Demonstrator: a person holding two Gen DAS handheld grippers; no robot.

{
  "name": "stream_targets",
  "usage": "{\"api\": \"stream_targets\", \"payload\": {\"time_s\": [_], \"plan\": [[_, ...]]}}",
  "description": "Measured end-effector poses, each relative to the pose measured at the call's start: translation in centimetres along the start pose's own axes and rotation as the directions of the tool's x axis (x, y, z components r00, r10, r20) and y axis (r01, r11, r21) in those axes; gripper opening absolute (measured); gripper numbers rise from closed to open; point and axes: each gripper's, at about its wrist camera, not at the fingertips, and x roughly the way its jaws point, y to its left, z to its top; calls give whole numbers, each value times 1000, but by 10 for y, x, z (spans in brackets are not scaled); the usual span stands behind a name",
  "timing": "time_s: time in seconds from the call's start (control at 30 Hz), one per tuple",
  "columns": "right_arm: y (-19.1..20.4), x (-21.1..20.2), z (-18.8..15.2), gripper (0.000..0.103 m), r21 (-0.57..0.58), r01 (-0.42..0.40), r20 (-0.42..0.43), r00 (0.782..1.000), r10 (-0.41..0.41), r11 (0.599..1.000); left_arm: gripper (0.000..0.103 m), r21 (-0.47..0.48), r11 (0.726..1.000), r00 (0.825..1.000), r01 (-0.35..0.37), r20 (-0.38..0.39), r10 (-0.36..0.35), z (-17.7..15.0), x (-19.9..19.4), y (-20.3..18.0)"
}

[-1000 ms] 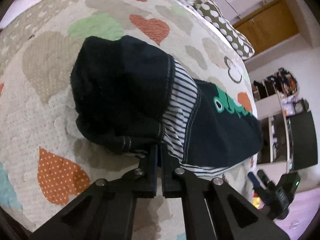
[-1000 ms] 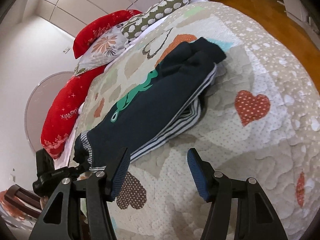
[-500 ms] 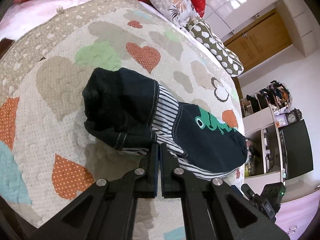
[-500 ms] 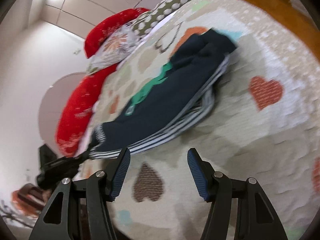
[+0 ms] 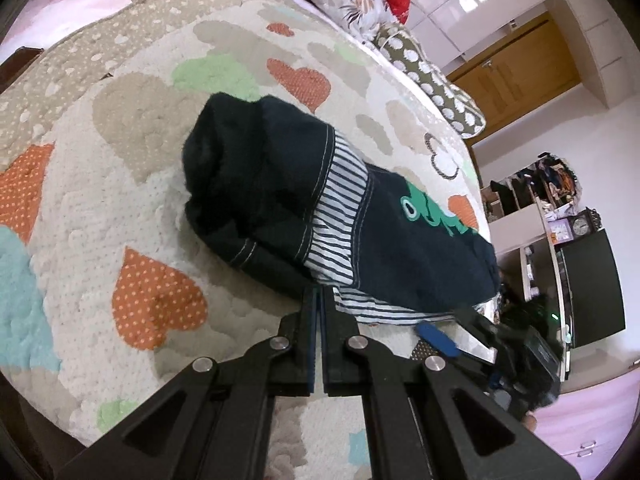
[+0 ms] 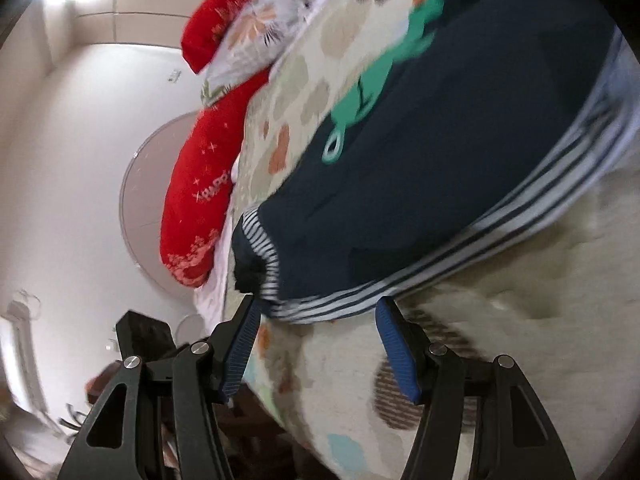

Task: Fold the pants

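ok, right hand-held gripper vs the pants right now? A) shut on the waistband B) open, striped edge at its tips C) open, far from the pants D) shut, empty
B: the right hand-held gripper stands open, with the pants' striped edge between its blue fingertips.

**What I can't make out from here**

The right wrist view is smeared: the pants (image 6: 460, 152) and their green print (image 6: 372, 80) have soft edges, and the picture's right edge cuts the pants off. In the left wrist view, the right hand-held gripper (image 5: 472, 332) is mostly blurred, so I can't read its jaws there. The left hand-held gripper (image 5: 319, 300) hides the cloth edge at its tips. Shelf clutter (image 5: 556, 180) is too small to identify.
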Motion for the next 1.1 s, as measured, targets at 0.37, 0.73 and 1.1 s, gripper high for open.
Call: {"api": "stream_targets", "payload": {"time_s": [0.37, 0.73, 1.1], "plan": [[27, 46, 11, 65, 4, 129, -11, 992, -129, 992, 1, -58, 996, 998, 63, 34, -61, 5, -19, 22], [33, 40, 23, 7, 31, 168, 114, 979, -171, 985, 44, -49, 988, 987, 148, -57, -150, 8, 15, -11], [60, 15, 19, 7, -42, 79, 147, 986, -72, 996, 31, -185, 948, 959, 260, -67, -276, 30, 68, -25]]}}
